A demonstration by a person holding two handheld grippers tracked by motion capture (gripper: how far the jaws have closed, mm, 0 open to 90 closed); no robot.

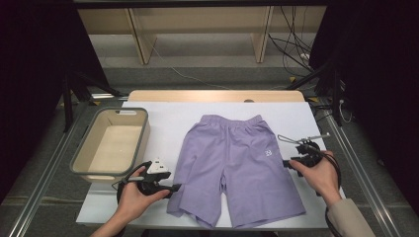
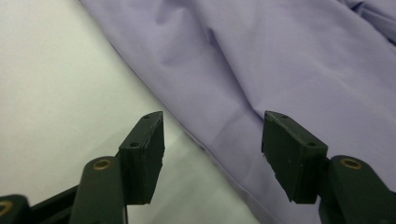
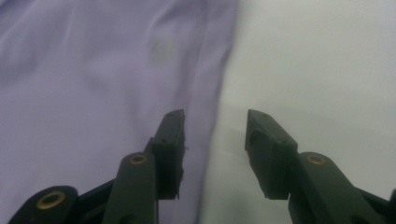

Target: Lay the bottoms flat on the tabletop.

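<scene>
Lilac shorts [image 1: 239, 168] lie flat on the white sheet [image 1: 163, 121] covering the worktop, waistband at the far side, legs toward the person. Small white logo patch [image 1: 268, 152] on the leg nearer the right hand; too small to read in the high view, & just a pale blurred square [image 3: 161, 50] in the right gripper view. No other writing legible.

Left gripper [image 1: 173, 188] held low in the left hand [image 1: 132, 200], forearm coming in from the bottom edge, fingers pointing across toward the shorts' left leg hem. Left gripper view: fingers [image 2: 144, 151] apart w/ the shorts' edge [image 2: 243, 93] running diagonally between them, one over bare sheet, the other over fabric; nothing pinched, released.

Right gripper [image 1: 286, 162] in the right hand [image 1: 318, 175], beige sleeve [image 1: 348, 219] at the wrist, fingers aimed at the shorts' outer right side seam. Right gripper view: fingers [image 3: 170, 149] parted, one above the fabric edge, the other above white sheet; not gripping anything.

High view adds what the close views lack: grey-rimmed tub [image 1: 111, 143] left of the shorts, near the left hand, plus wooden shelving [image 1: 197, 29] & cables [image 1: 296, 44] on the floor beyond the worktop.
</scene>
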